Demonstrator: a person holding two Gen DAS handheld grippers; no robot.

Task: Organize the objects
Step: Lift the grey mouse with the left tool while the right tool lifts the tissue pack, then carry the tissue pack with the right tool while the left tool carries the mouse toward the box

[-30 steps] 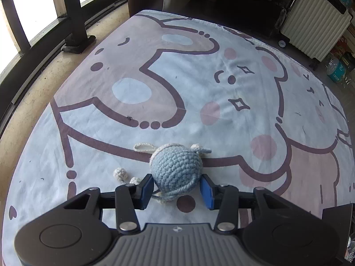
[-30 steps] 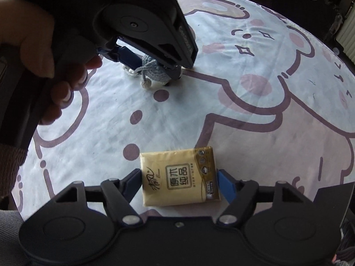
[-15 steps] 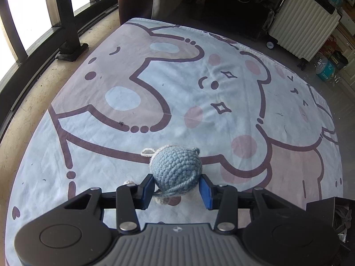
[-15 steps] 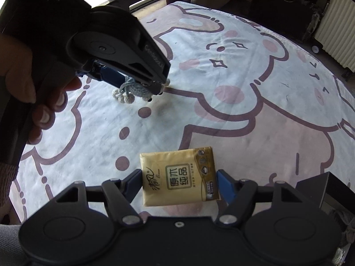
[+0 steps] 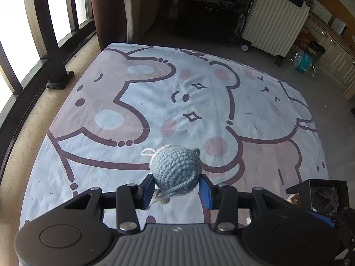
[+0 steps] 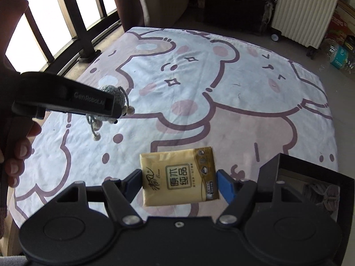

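Observation:
My left gripper (image 5: 176, 188) is shut on a blue crocheted toy (image 5: 176, 168) and holds it in the air above the cartoon-print cloth (image 5: 155, 93). The toy's strings with small beads hang below it, as the right wrist view (image 6: 115, 95) shows. My right gripper (image 6: 179, 184) is shut on a yellow tissue pack (image 6: 179, 179) and holds it above the cloth's near right part. A black open box (image 6: 310, 177) stands just right of the right gripper, with dark cords inside. It also shows in the left wrist view (image 5: 319, 195).
A black window railing (image 5: 51, 51) runs along the left. A white ribbed suitcase (image 5: 275, 22) and a dark cabinet stand beyond the cloth's far edge. Bottles and boxes (image 5: 304, 59) lie at the far right. The left gripper (image 6: 66, 99) and hand fill the left of the right wrist view.
Both grippers have risen from the cloth with their objects. The crocheted toy has left the cloth, strings dangling. The black box has come into view at the right.

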